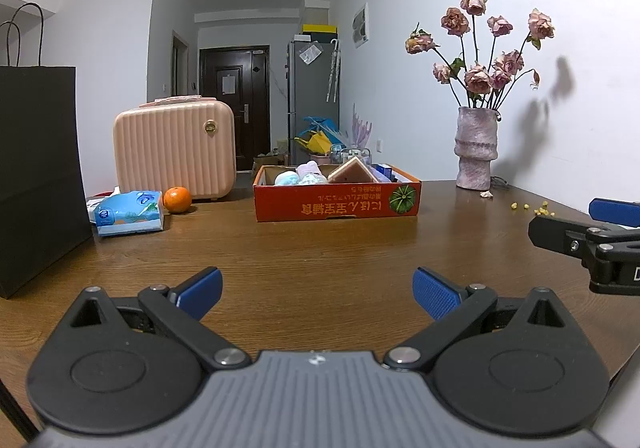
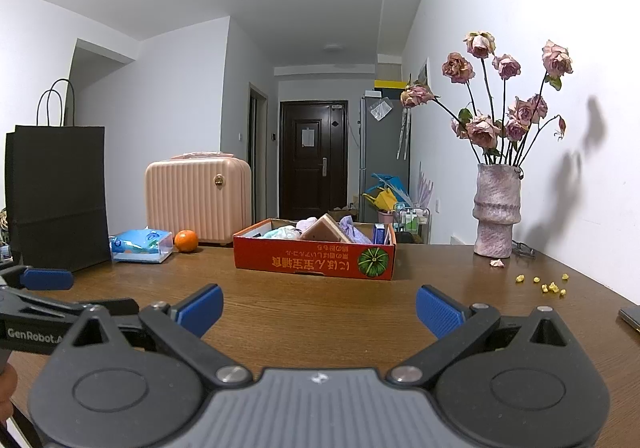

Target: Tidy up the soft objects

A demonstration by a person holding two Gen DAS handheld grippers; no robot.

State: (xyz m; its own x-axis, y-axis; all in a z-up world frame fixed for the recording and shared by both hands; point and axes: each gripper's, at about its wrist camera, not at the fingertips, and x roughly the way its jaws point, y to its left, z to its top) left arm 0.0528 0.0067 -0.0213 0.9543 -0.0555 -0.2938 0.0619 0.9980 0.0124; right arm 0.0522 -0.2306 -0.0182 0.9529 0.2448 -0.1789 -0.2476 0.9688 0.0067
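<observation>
Both of my claws are spread wide and hold nothing: the left claw (image 1: 316, 292) and the right claw (image 2: 320, 306) hover low over the bare front part of the brown wooden tabletop (image 1: 320, 248), side by side, each visible at the edge of the other's view.

Ahead, well apart from both claws, sits a shallow red cardboard box printed with a green pumpkin (image 1: 338, 196). It already contains several soft pastel bundles, pale blue, white and lilac (image 1: 300, 175), packed beside a tilted pinkish-brown block (image 1: 354, 172); I cannot tell exactly what each one is.

To the left, a blue soft pack of tissues (image 1: 130, 213) lies on the tabletop outside the box, touching or just beside a round orange fruit (image 1: 177, 199), in front of a small ribbed pink hard case (image 1: 174, 150).

I judge the task either barely begun or nearly done. The tissue pack looks like the one soft thing left loose.
</observation>
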